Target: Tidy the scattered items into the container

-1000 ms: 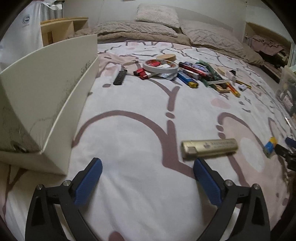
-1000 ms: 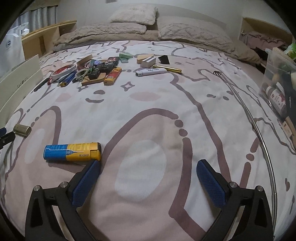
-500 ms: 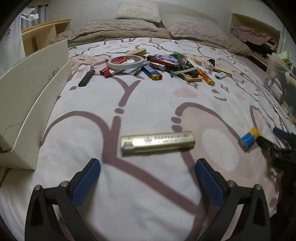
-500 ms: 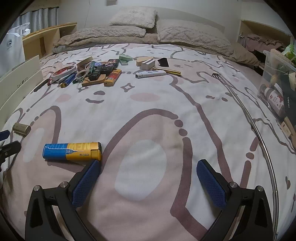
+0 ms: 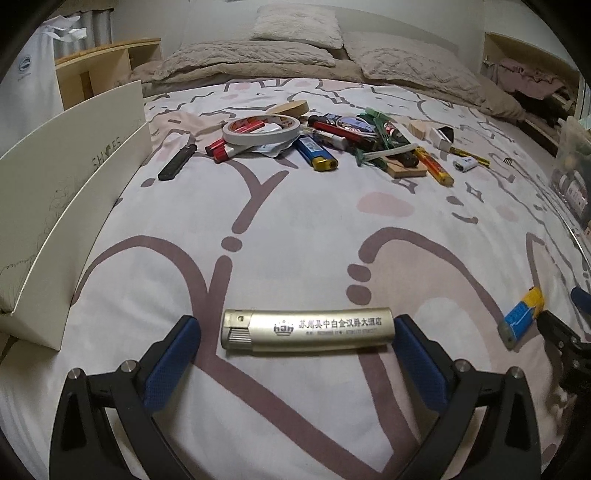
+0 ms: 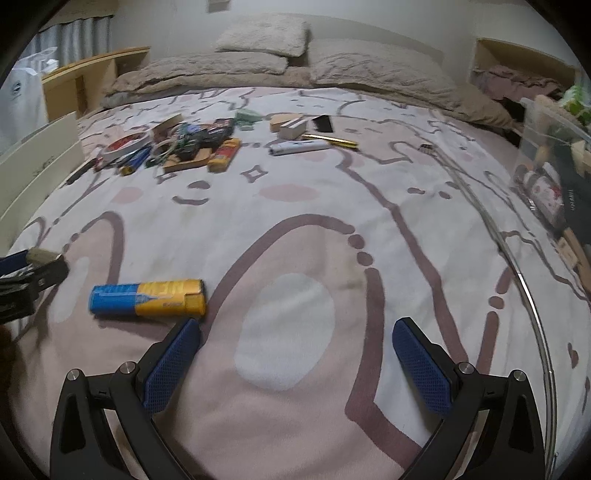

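A gold lighter (image 5: 306, 330) lies crosswise on the patterned bedspread, right between the open fingers of my left gripper (image 5: 295, 332), whose blue pads flank both of its ends. A blue and yellow lighter (image 6: 147, 298) lies just ahead and left of my right gripper (image 6: 295, 332), which is open with nothing between its fingers; the same lighter (image 5: 521, 317) shows at the right edge of the left wrist view. The cream cardboard box (image 5: 70, 192) stands at the left. A pile of scattered items with a tape roll (image 5: 261, 131) lies farther up the bed.
Pillows (image 5: 295, 26) and a rumpled blanket line the head of the bed. A wooden shelf (image 5: 107, 62) stands at the far left. A clear plastic bin (image 6: 554, 155) with bottles stands at the right edge. A thin metal rod (image 6: 517, 266) curves along the bed's right side.
My left gripper swung right from the box and moved forward until the gold lighter came between its fingers. The right gripper edged slightly towards the blue and yellow lighter.
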Motion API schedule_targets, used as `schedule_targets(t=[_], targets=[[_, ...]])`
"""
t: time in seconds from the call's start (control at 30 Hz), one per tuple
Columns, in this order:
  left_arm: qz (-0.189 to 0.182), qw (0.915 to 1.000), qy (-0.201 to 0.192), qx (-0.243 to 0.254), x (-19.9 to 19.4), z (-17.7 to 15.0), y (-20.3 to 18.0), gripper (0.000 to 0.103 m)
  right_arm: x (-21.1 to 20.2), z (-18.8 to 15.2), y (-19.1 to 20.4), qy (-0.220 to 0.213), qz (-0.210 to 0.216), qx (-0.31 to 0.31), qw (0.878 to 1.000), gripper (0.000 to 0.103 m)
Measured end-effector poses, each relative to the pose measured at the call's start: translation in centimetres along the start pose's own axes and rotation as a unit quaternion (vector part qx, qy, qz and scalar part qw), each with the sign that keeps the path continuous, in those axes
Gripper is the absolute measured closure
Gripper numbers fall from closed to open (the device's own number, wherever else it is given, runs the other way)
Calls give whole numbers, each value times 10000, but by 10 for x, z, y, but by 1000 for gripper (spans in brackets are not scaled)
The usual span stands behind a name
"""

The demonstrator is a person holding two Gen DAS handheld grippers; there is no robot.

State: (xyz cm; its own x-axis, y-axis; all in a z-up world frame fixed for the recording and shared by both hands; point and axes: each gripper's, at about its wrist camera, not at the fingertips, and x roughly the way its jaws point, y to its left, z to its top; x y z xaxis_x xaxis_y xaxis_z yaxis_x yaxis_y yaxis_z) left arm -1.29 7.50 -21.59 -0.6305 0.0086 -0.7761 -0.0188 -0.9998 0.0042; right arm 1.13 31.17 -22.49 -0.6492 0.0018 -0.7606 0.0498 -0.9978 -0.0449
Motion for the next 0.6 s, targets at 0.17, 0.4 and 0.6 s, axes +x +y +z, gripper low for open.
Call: schedule_targets(t=[0.17,0.4,0.6], targets=[[32,10000,-84,-4,0,-2,-1,0,-11,-5,12,66,384,-220,9990,0],[14,9996,-298,13,-2,-6,-2,0,-19,1,51,-31,991,-266,9947,0],[-194,9990,-403,51,-6,-6,-2,9,-10,10,62,-77,923,25,9957,0]])
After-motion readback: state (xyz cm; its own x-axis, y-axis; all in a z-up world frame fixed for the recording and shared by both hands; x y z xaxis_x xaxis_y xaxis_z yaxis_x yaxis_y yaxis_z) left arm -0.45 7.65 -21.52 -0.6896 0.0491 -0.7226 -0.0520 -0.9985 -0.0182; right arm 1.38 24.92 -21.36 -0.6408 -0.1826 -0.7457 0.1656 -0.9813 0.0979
